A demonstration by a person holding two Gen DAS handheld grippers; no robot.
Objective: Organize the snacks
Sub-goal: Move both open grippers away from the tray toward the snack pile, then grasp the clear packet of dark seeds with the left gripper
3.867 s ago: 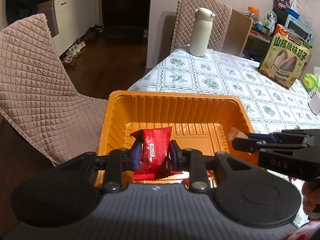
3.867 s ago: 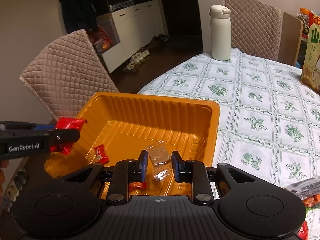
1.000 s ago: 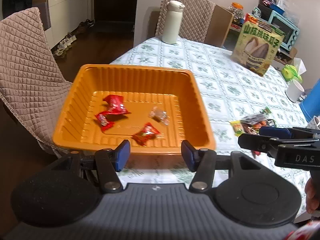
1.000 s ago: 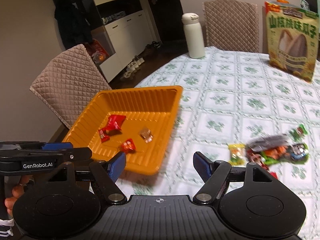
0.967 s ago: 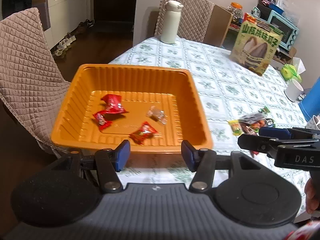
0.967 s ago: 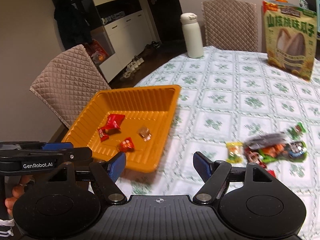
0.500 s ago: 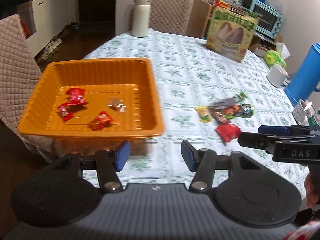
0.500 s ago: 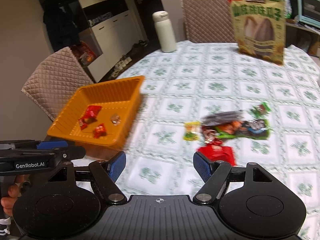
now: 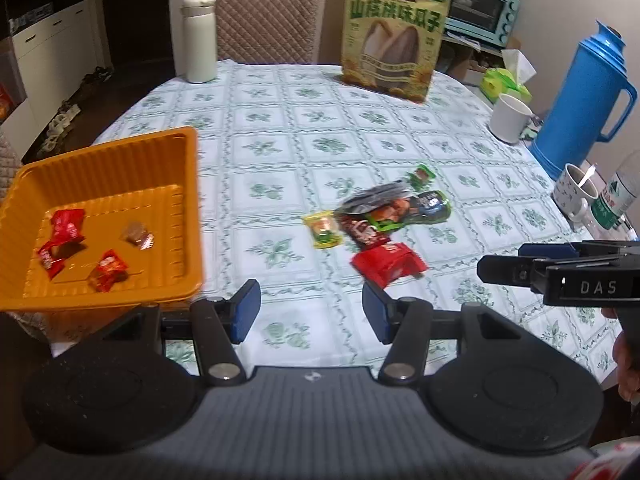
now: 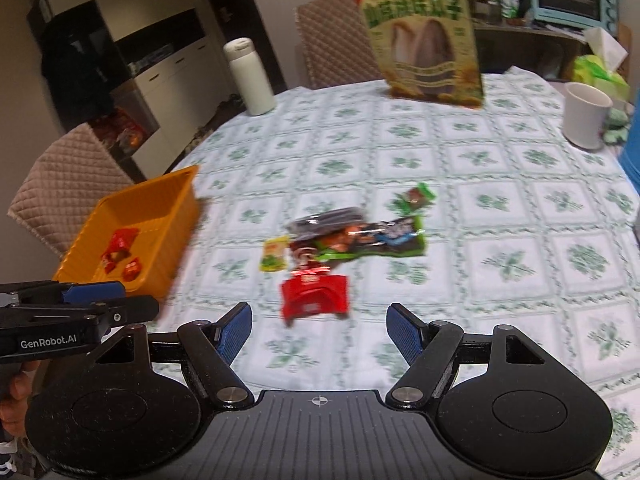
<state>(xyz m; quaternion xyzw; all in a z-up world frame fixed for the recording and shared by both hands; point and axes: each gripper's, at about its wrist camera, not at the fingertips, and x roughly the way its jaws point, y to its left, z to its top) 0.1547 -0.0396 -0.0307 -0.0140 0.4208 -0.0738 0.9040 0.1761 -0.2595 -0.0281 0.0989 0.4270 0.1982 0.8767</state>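
An orange tray (image 9: 188,184) (image 10: 176,200) sits at the table's left edge with several small wrapped snacks in it, among them a red one (image 9: 66,226). A pile of loose snacks lies mid-table: a red packet (image 9: 386,262) (image 10: 314,294), a yellow candy (image 9: 322,230) (image 10: 274,254), a dark green-edged packet (image 9: 424,208) (image 10: 384,236) and a small green one (image 9: 424,174). My left gripper (image 9: 311,312) is open and empty, short of the red packet. My right gripper (image 10: 319,330) is open and empty, just before the same packet.
At the back stand a white bottle (image 9: 198,38), a large sunflower-seed bag (image 9: 394,40) and a quilted chair (image 9: 266,20). To the right are a white cup (image 9: 512,116), a blue thermos (image 9: 586,92), a mug (image 9: 576,192) and a bottle (image 9: 614,198).
Both grippers have swung right, away from the orange tray toward the loose snack pile, which now lies ahead of them. Both stay open and empty.
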